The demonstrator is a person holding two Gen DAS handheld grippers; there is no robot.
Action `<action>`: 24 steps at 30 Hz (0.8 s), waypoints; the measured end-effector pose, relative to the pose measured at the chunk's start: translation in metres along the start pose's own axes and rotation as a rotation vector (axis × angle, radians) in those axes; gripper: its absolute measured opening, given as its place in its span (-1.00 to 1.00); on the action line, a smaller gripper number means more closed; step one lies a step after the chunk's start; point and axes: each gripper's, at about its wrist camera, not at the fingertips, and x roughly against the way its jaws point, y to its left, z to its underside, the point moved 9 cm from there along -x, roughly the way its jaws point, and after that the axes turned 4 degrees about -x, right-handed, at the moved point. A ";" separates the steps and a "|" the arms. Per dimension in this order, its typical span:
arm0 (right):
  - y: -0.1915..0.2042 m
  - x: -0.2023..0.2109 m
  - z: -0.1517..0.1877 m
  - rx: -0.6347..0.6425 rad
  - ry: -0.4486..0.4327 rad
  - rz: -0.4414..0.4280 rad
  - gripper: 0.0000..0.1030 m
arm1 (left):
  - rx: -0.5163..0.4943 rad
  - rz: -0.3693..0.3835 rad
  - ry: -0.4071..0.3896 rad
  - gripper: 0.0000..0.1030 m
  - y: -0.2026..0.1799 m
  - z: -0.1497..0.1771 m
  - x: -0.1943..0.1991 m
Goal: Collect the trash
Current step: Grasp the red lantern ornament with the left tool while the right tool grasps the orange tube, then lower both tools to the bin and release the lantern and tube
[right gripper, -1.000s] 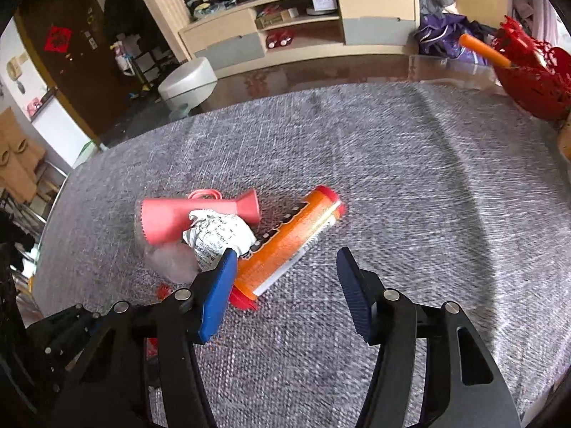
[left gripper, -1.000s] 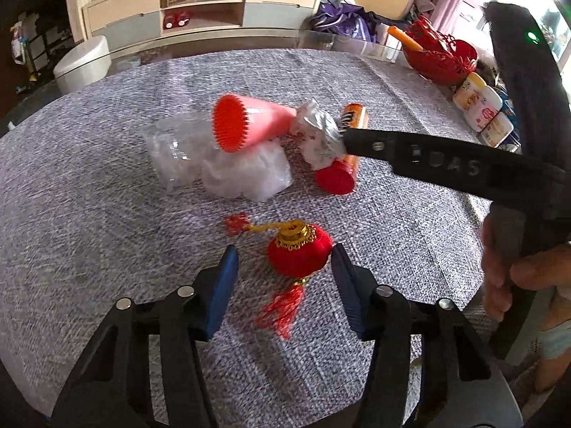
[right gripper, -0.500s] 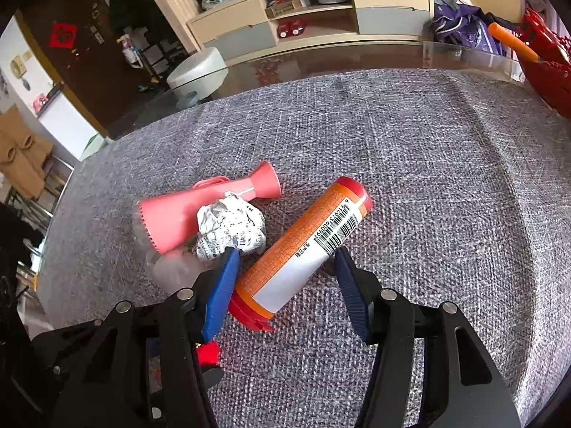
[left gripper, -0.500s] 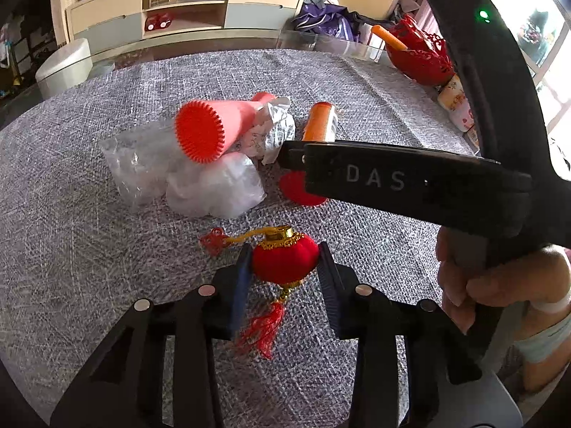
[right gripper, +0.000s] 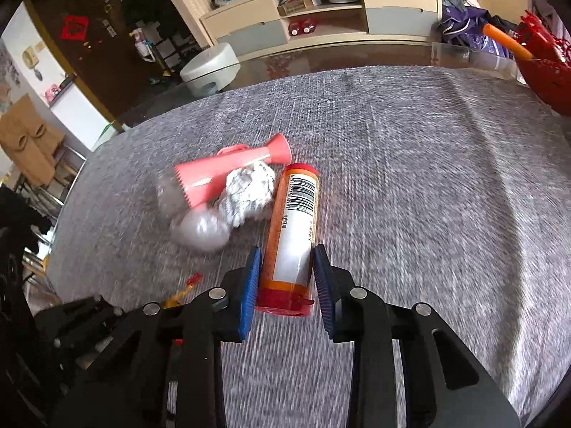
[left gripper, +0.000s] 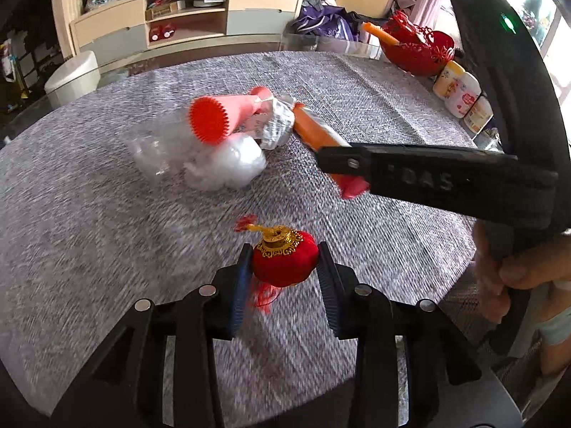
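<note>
Between right tongs (right gripper: 287, 278): orange tube (right gripper: 294, 228) (lying flat); left tongs (left gripper: 283, 271) clamp lantern (left gripper: 285, 262).

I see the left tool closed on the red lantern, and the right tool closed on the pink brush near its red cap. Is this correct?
One detail is wrong. The right tool grips the orange tube near its red cap, not the pink brush, which lies untouched beside the crumpled paper, as the right wrist view shows. The left tool is indeed closed on the red lantern.
</note>
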 end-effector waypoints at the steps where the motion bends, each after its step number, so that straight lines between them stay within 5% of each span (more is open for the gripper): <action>1: 0.000 0.005 0.006 0.003 0.000 0.002 -0.40 | 0.003 -0.002 -0.005 -0.34 0.000 0.003 0.005; 24: 0.040 0.089 0.140 0.086 -0.009 -0.061 -0.42 | 0.061 -0.015 -0.057 -0.34 -0.040 0.102 0.096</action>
